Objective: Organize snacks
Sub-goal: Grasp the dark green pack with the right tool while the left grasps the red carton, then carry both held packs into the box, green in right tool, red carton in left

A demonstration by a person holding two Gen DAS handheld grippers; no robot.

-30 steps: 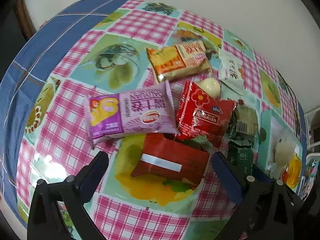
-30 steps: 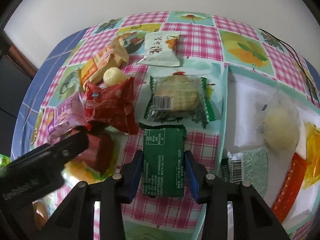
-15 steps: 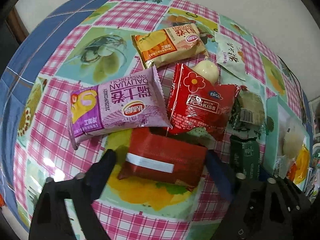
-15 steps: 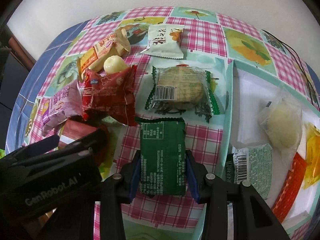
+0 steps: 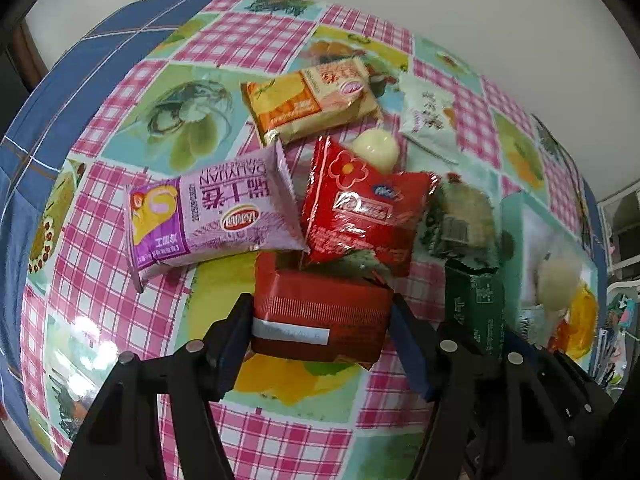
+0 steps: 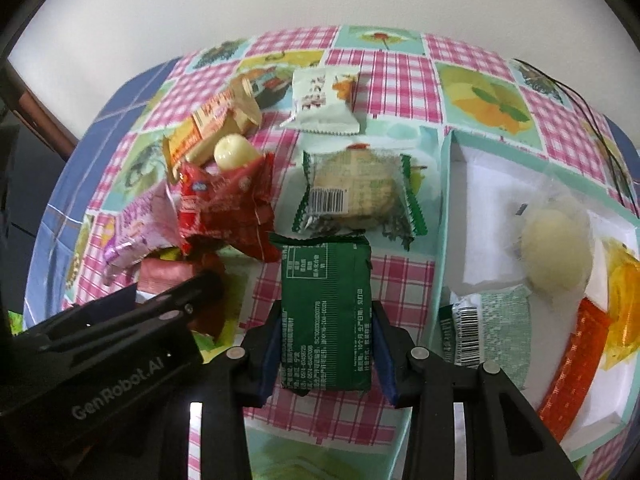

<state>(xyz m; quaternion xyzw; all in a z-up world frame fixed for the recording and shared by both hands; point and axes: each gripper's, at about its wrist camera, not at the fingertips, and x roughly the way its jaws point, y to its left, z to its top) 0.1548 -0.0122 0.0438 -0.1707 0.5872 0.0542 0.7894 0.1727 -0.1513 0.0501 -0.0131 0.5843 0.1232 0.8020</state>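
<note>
While the left gripper point(image 5: 322, 318) has just been closing its jaws, a dark red packet point(image 5: 320, 312) sits between them at the lower middle of the left wrist view, both blue pads touching its short ends. Crowding that packet from above, a purple snack bag point(image 5: 208, 216) overlaps its upper left corner and a bright red snack bag point(image 5: 360, 212) overlaps its upper right edge. Beyond these lie an orange-and-cream bag point(image 5: 312, 100), a pale round sweet point(image 5: 376, 146) touching the bright red bag's top, and a white sachet point(image 5: 430, 114) toward the upper right.

The right gripper point(image 6: 325, 350) is pinching a dark green packet point(image 6: 325, 312) at the lower middle of its own view, pads pressed on the packet's long sides. Just above the packet lies a clear-wrapped round biscuit point(image 6: 352, 196) with green edges, touching its top end. To the right stands a shallow teal-rimmed box point(image 6: 444, 216) holding a wrapped pale ball point(image 6: 556, 256), a green-patterned sachet point(image 6: 492, 332) and an orange wrapper point(image 6: 572, 364). All of it rests on a pink-checked tablecloth point(image 6: 404, 280).
</note>
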